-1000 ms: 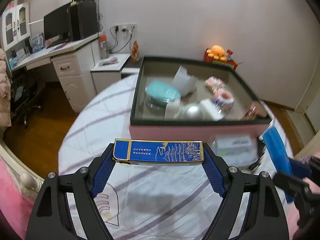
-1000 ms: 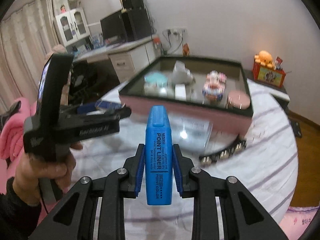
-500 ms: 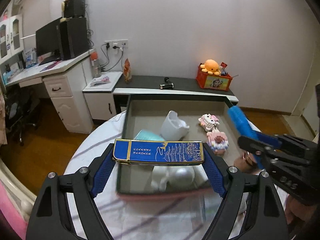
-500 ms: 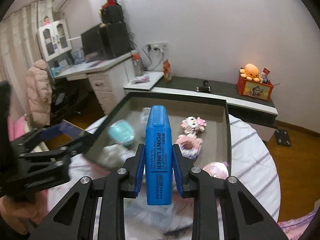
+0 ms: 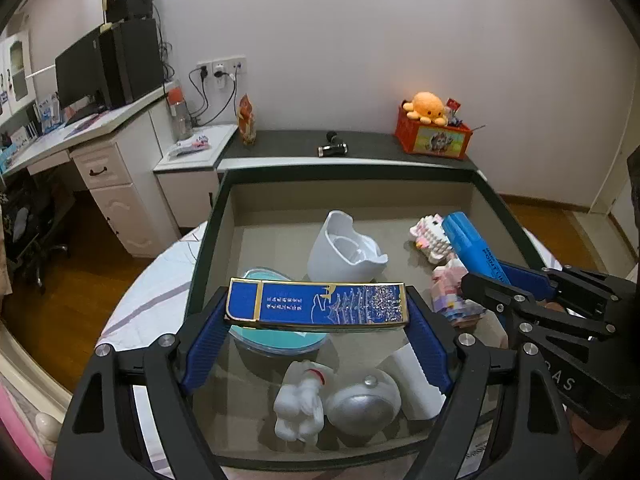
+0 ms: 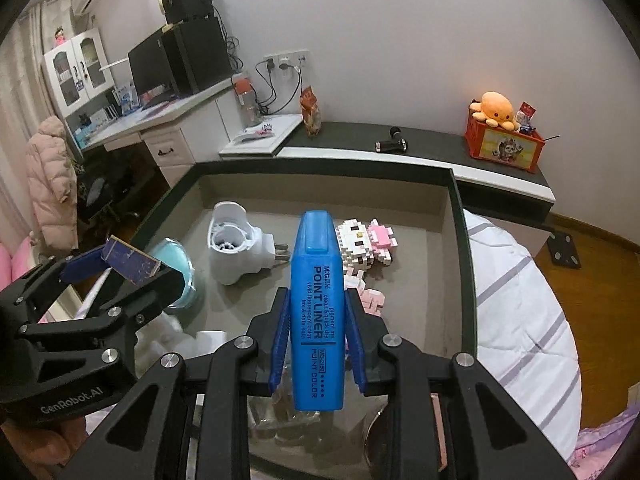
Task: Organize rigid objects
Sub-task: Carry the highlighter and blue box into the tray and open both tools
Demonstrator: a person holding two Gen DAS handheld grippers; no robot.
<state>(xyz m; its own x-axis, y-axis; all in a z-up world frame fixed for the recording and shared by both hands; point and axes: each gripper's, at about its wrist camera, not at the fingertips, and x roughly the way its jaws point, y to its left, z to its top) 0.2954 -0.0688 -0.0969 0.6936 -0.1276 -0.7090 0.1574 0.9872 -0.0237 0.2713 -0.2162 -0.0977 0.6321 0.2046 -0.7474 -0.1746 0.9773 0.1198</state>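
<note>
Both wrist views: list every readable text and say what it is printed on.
"POINT LINER", "POINT COLOR": blue highlighter, held by the right gripper.
"GenRobot.AI": left gripper's body.
Highlighter's smaller print: too small to read reliably.
Blue box in the left gripper: rows of characters, too small to read.

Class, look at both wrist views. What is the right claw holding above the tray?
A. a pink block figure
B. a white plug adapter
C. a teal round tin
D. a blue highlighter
D: the right claw is shut on the blue highlighter, printed POINT LINER.
</note>
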